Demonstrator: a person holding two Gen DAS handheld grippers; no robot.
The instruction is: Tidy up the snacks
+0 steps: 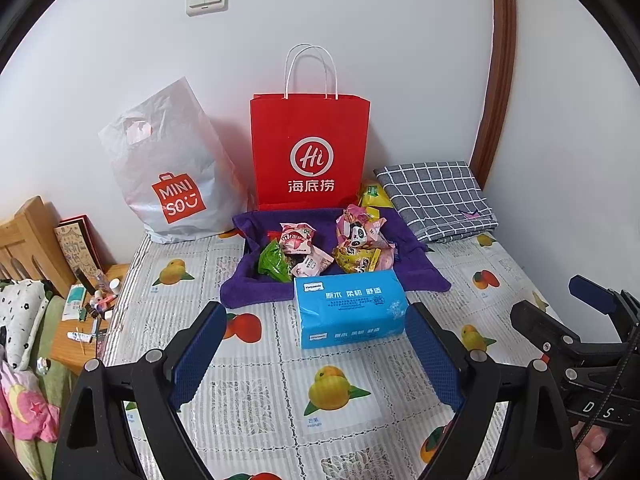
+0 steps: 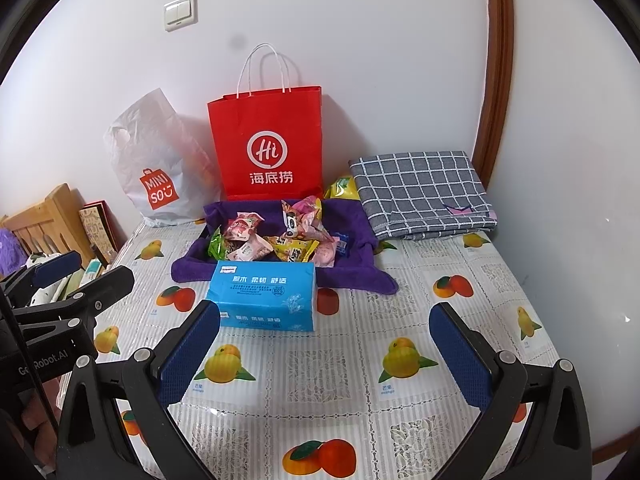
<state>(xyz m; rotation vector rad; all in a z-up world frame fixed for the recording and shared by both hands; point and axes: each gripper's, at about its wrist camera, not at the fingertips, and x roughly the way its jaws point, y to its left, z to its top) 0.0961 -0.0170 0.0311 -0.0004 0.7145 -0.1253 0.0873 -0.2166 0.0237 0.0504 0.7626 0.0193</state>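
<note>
Several wrapped snacks (image 1: 320,248) (image 2: 280,240) lie in a pile on a purple cloth (image 1: 248,288) (image 2: 192,268): pink, yellow and green packets. A blue tissue pack (image 1: 348,308) (image 2: 264,296) lies just in front of the cloth. My left gripper (image 1: 316,308) hovers open over the table, short of the pack, with nothing between its fingers. My right gripper (image 2: 325,307) is open too and empty, to the right of the pack. Behind the pile stand a red paper bag (image 1: 310,152) (image 2: 268,144) and a white plastic bag (image 1: 172,172) (image 2: 156,176).
The fruit-patterned table cover (image 1: 256,400) (image 2: 320,380) runs back to the wall. A folded checked cloth (image 1: 436,200) (image 2: 420,192) lies at the back right, a yellow packet (image 1: 374,196) beside it. A cluttered side table (image 1: 92,308) and wooden headboard (image 1: 28,232) stand left.
</note>
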